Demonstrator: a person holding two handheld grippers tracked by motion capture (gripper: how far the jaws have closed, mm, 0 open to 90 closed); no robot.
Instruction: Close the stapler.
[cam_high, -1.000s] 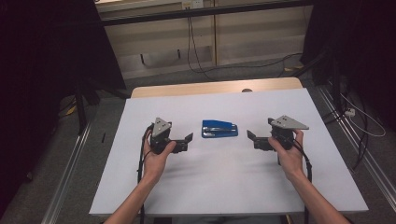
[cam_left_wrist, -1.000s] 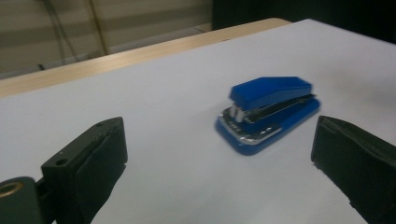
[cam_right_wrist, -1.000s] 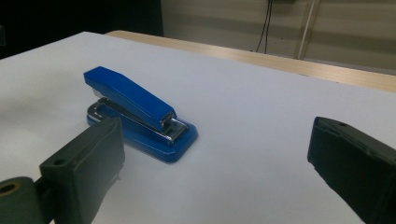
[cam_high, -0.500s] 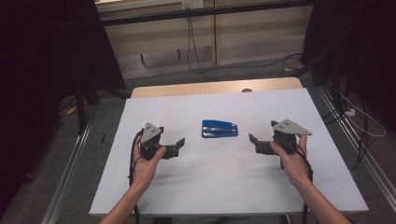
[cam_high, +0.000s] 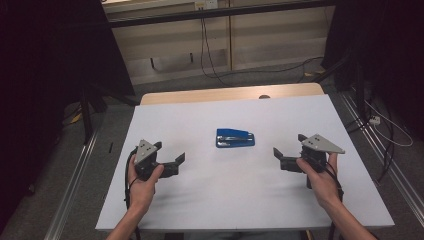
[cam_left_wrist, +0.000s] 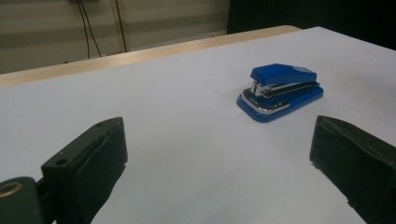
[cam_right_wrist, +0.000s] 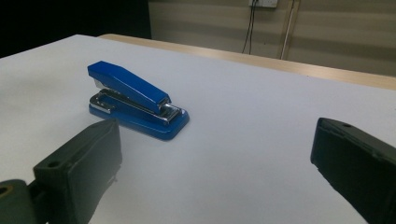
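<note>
A broad white tabletop (cam_high: 240, 200) takes up the middle of the room in front of me, with a strip of pale wood (cam_high: 230, 95) showing along its far edge and dark floor with loose cables beyond it. A person's forearms come in from the near side, each hand wrapped round a black tool with a grey three-cornered plate on top. The left tongs (cam_high: 176, 162) are held low over the near left part of the tabletop, pointing inward, and their two black jaws stand spread wide with nothing between them; in the left gripper view bare white surface lies in the gap. The right tongs (cam_high: 281, 159) sit at much the same height on the near right, also aimed inward, likewise spread apart and holding nothing. Between the two, a little farther from the person and near the middle of the tabletop, lies a small blue stapler (cam_high: 235, 138), well apart from both tools and touching neither. It rests flat on its base with its length running left to right. Its top arm is a glossy, deep blue, thick at one end and sloping down toward the other, over a flat blue base of the same colour. Bright silver metal shows between the arm and the base, along the magazine and at the stapling end. In the right gripper view the stapler (cam_right_wrist: 135, 100) lies just past the nearer jaw.
</note>
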